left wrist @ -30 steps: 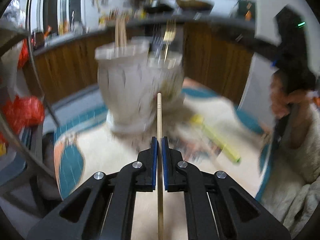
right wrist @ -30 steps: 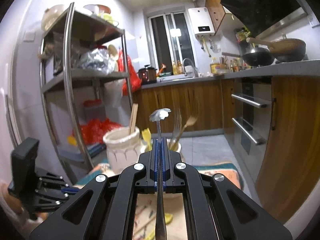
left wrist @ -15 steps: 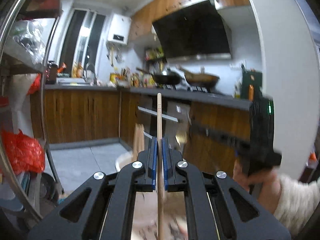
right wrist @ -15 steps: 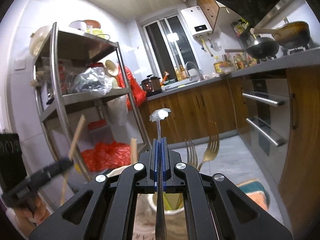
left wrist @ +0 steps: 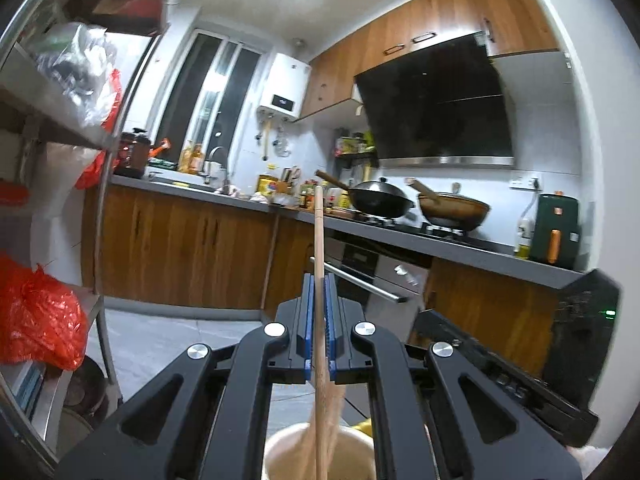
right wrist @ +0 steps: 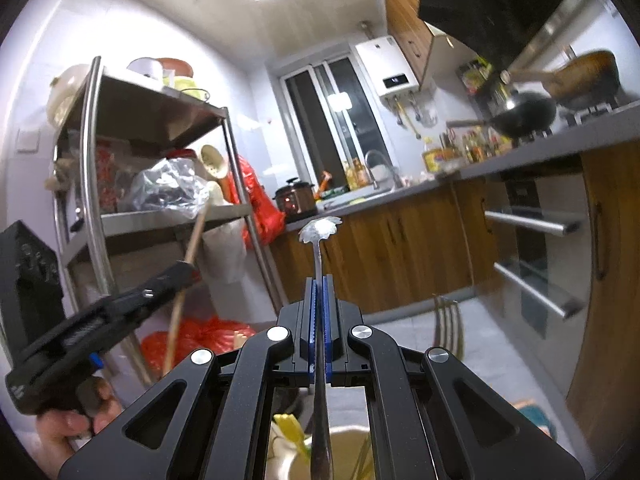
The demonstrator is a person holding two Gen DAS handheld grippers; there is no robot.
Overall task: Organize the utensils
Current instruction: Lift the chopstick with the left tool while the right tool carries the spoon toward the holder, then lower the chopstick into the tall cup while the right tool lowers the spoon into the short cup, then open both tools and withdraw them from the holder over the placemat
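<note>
My left gripper [left wrist: 319, 280] is shut on a wooden chopstick [left wrist: 318, 236] that stands upright between its blue pads. Its lower end hangs over a pale holder [left wrist: 280, 446], where other blurred chopsticks stand. My right gripper [right wrist: 319, 282] is shut on a silver utensil [right wrist: 320, 232] with a flower-shaped end pointing up. Below it sits a beige holder [right wrist: 344, 438] with a yellow utensil [right wrist: 292, 428] and forks [right wrist: 448, 324]. In the right wrist view the left gripper [right wrist: 182, 270] shows at left, held by a hand [right wrist: 68, 426], with the chopstick [right wrist: 188, 256] tilted.
A steel rack [right wrist: 90, 184] with bags and bowls stands at left. Wooden cabinets and a grey counter [left wrist: 460, 246] run along the back and right, with woks [left wrist: 380, 200] on the stove and an oven handle [right wrist: 532, 222]. The other gripper's black body [left wrist: 520, 360] is at right.
Both grippers rose and tipped up from the table to level. The holders dropped to the bottom edge of both views. The left gripper with its chopstick came closer beside the right one.
</note>
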